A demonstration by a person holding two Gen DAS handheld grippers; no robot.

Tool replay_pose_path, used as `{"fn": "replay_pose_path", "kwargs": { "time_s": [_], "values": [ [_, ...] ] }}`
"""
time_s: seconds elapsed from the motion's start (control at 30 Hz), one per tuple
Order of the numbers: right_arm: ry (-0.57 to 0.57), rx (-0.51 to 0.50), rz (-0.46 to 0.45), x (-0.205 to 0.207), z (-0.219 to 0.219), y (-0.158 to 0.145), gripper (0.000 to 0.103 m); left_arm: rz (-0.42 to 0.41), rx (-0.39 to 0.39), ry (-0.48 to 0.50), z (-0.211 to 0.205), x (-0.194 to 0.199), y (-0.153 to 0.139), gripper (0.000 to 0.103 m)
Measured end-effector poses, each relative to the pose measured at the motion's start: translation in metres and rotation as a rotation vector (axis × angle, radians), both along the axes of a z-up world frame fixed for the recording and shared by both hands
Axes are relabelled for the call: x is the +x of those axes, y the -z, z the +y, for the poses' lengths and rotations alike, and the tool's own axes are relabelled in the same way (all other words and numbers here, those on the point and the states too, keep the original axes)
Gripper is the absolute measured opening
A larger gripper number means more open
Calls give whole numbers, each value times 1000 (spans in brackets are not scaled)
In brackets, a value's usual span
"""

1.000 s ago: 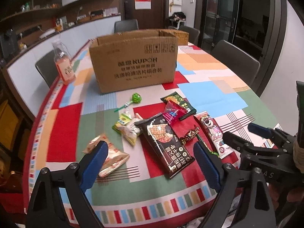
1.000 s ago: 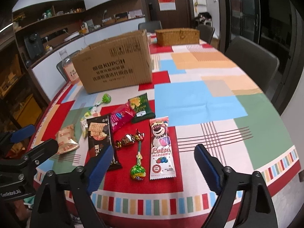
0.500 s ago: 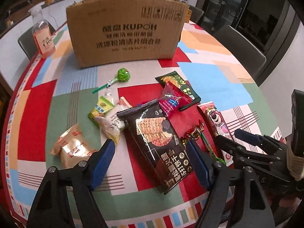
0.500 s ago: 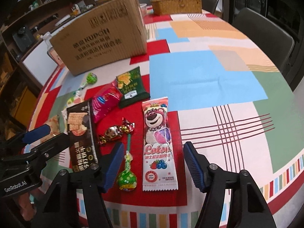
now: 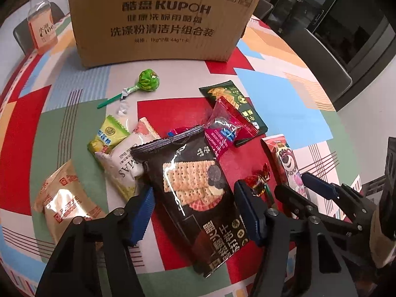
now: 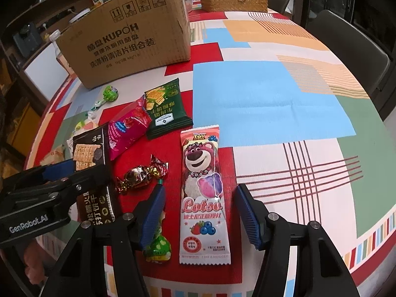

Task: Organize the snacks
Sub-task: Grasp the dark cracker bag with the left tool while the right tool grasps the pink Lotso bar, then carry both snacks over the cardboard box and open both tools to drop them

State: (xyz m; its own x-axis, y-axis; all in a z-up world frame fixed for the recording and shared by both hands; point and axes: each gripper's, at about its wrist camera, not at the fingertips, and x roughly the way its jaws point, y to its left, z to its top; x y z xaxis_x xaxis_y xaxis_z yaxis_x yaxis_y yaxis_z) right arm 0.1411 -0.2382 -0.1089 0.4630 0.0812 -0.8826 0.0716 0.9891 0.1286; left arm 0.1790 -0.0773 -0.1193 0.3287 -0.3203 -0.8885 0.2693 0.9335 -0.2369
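Several snacks lie on the colourful tablecloth in front of a cardboard box [image 5: 160, 17]. My left gripper [image 5: 195, 212] is open, its jaws low on either side of a black cracker bag [image 5: 195, 188]. My right gripper [image 6: 200, 217] is open, its jaws on either side of a pink Lotso bear packet [image 6: 204, 190]. The black cracker bag also shows in the right wrist view [image 6: 92, 173], under the left gripper. A red packet [image 5: 225, 128], a dark green packet [image 5: 235, 104], a green lollipop [image 5: 147, 80] and a foil candy [image 6: 141, 175] lie around them.
A drink bottle [image 5: 42, 27] stands left of the box. A wicker basket [image 6: 232, 0] sits at the table's far end. A second green lollipop [image 6: 158, 242] lies by my right gripper's left finger. Grey chairs [image 6: 351, 47] ring the table.
Both grippers have moved down and forward towards the snacks. The left one now straddles the cracker bag, the right one the Lotso packet. Both stay open.
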Motion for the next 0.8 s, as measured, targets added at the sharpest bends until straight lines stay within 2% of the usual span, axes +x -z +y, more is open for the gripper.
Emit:
{"fn": "replay_pose_path", "kwargs": {
  "time_s": [0.17,0.27,0.33,0.43,0.63,0.8],
  "values": [
    [-9,-14,-11,4,2,1,56,13,-2,12,-3,3,3,56],
    [-11,-26,-18,6,2,2,48,14,-15,10,-2,3,2,53],
    [-8,-32,-21,7,1,2,37,12,-24,10,-1,2,2,51],
    [-2,-26,-26,7,-1,1,32,-4,-33,16,-1,-2,-3,47],
    [-7,-8,-44,3,0,-4,30,-29,-59,22,3,-11,-15,36],
    [-20,-19,-84,-2,4,-13,30,-71,-85,29,7,-18,-26,23]
  ]
}}
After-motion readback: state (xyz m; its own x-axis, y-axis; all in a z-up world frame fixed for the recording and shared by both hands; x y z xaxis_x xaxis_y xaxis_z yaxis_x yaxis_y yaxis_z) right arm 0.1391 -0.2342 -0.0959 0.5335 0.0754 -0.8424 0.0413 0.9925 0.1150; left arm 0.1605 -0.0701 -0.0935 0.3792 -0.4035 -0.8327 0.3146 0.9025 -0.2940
